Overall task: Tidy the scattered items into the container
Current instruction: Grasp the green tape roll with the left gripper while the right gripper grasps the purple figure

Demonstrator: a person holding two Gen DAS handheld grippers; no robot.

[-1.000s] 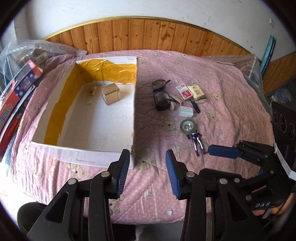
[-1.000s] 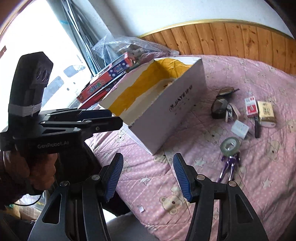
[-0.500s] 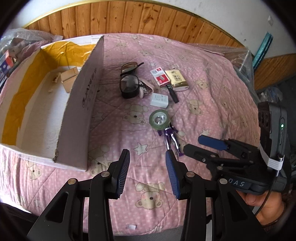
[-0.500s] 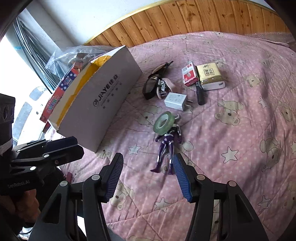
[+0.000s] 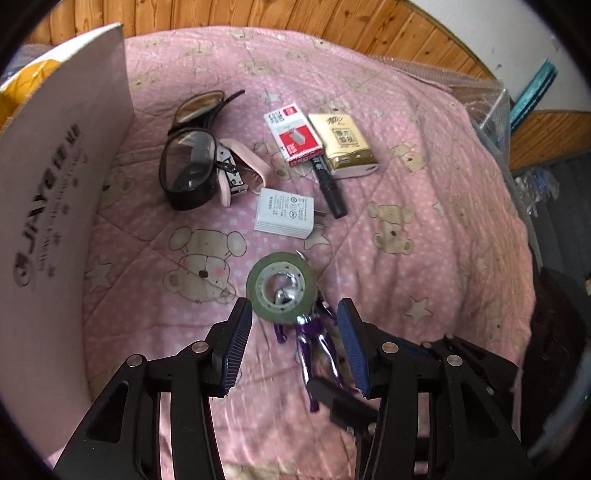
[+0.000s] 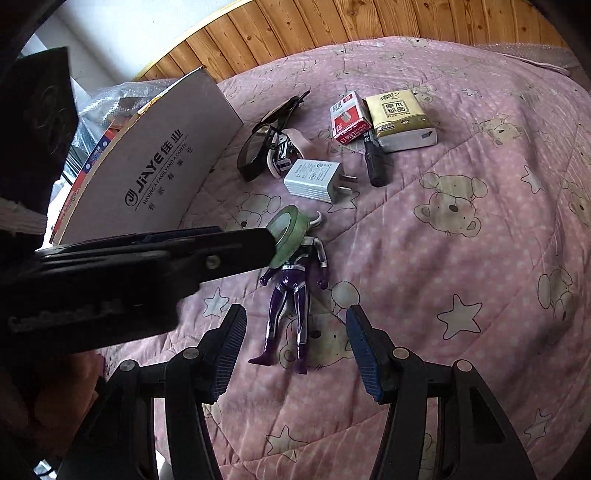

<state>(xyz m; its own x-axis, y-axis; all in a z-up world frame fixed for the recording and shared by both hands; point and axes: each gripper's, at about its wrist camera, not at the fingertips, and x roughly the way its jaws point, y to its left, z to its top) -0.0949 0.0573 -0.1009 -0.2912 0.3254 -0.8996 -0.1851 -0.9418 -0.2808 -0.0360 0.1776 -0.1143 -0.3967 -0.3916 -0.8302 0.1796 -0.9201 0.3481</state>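
Observation:
A green tape roll point(image 5: 281, 290) lies on the pink quilt point(image 5: 424, 258), resting over the head of a purple toy figure point(image 6: 291, 295). My left gripper point(image 5: 295, 336) hovers just short of the roll with its jaws opening; its pads do not press on anything. In the right wrist view its fingers point(image 6: 236, 249) reach in from the left to the roll's edge. My right gripper point(image 6: 297, 347) stands open over the figure's legs, not touching them. The white cardboard box point(image 5: 55, 184) stands at the left.
Further back lie dark goggles point(image 5: 188, 166), a pink stapler point(image 5: 232, 170), a white charger point(image 5: 284, 214), a red box point(image 5: 295, 133), a tissue pack point(image 5: 343, 144) and a black marker point(image 5: 327, 181). Wooden panelling point(image 6: 295, 29) runs behind the bed.
Both grippers have come down and forward from the bed's near edge to the tape roll and figure. The left jaws stand wider than before.

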